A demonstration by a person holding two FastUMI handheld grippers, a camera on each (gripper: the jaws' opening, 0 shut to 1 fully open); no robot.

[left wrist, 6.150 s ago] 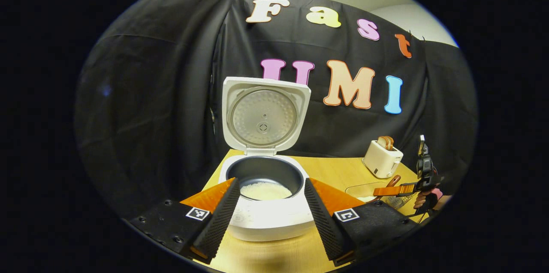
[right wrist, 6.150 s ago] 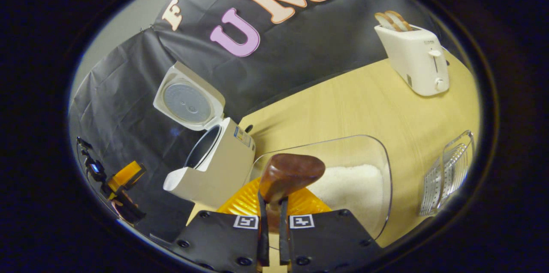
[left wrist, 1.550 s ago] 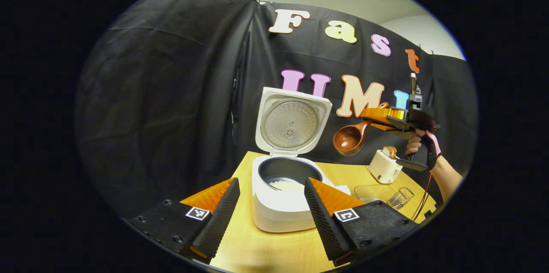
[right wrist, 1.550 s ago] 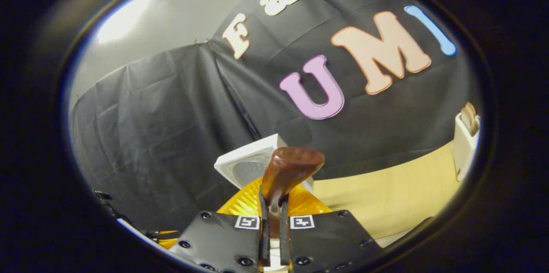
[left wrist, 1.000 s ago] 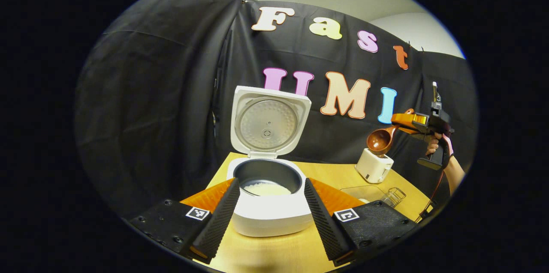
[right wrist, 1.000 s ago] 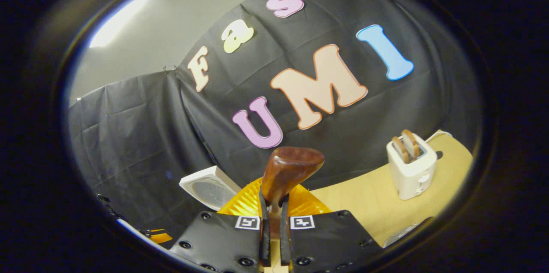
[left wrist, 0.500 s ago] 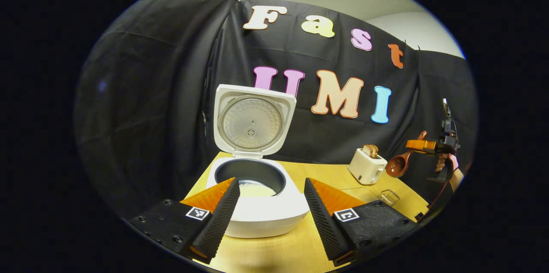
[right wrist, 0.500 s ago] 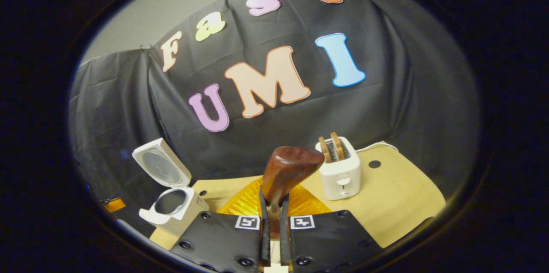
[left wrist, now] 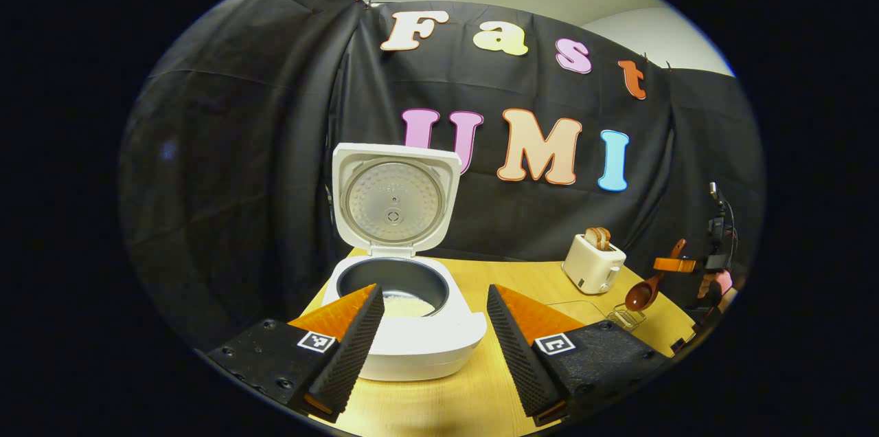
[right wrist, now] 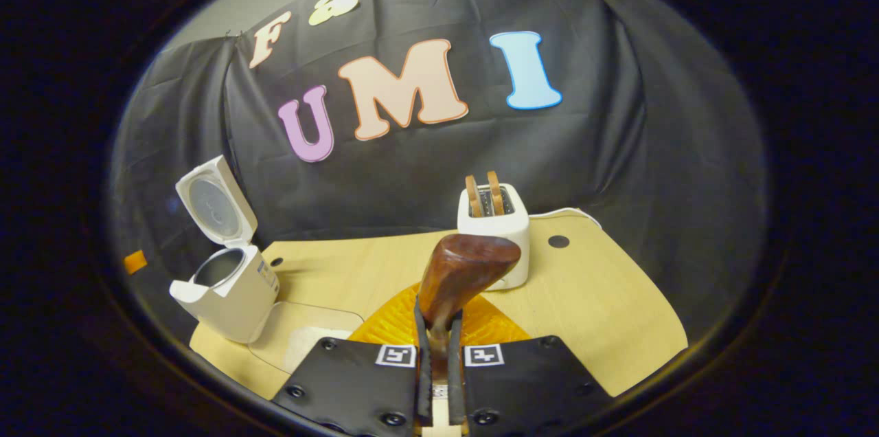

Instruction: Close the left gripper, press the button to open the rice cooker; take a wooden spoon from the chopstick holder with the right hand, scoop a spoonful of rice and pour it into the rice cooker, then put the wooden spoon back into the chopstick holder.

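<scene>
we see right gripper (right wrist: 439, 382) clamped on wooden spoon (right wrist: 459, 275), now swung right from rice cooker (left wrist: 405, 327), lowered over chopstick holder (left wrist: 623, 317) at far right. cooker lid up, rice inside: pour looks done, spoon return remains. left gripper (left wrist: 429, 337) fingers spread wide, empty, near cooker.

Wood, plastic and ribbed rubber

The wooden spoon (right wrist: 467, 265) is dark brown and glossy; the counter (right wrist: 604, 299) is pale wood with a smooth matt face. The rice cooker (left wrist: 412, 334) has a white, slightly shiny plastic shell and a dimpled metal plate inside its lid. The left tool (left wrist: 429, 334) has black ribbed pads (left wrist: 350, 348), matt.
</scene>
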